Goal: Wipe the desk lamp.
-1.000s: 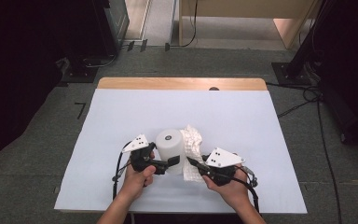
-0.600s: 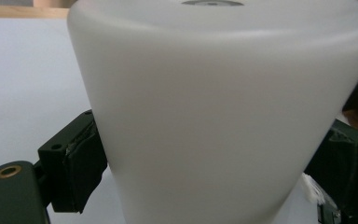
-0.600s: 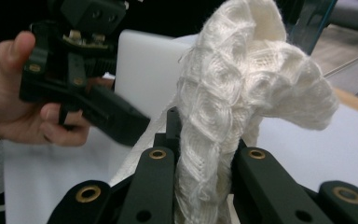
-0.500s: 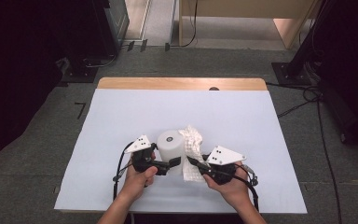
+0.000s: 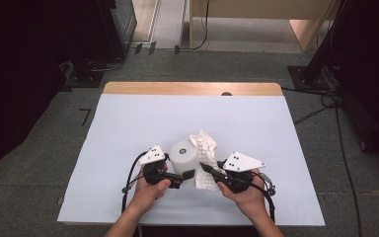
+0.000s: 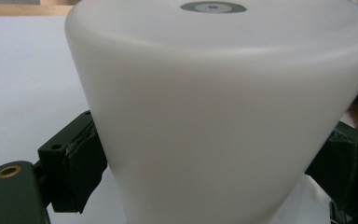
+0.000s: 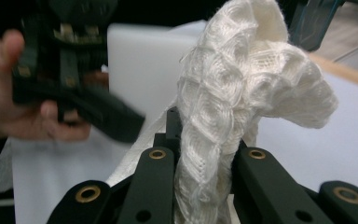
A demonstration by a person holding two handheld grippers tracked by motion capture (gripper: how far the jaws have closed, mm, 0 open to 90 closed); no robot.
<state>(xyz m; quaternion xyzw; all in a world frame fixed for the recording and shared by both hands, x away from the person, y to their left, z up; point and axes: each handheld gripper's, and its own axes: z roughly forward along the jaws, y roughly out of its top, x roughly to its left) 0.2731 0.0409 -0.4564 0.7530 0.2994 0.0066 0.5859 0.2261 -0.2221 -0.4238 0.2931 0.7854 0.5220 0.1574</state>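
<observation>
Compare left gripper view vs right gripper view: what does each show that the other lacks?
Left gripper view: the grey ring on the top of the white plastic tapered cylinder, gripped at its sides by the left gripper. Right gripper view: the white knitted cloth pinched in the right gripper, plus the person's left hand. Shared: the cylinder, the pale blue table cover.

- left gripper, clamped on the white roll, has edged a touch toward the right gripper
- white roll came along with it and now sits slightly closer to the right gripper's tips
- knitted cloth, pinched in the right gripper, bunches up a bit higher beyond that gripper's tips; its loose end stands more upright beside the roll
- all shifts slight
</observation>
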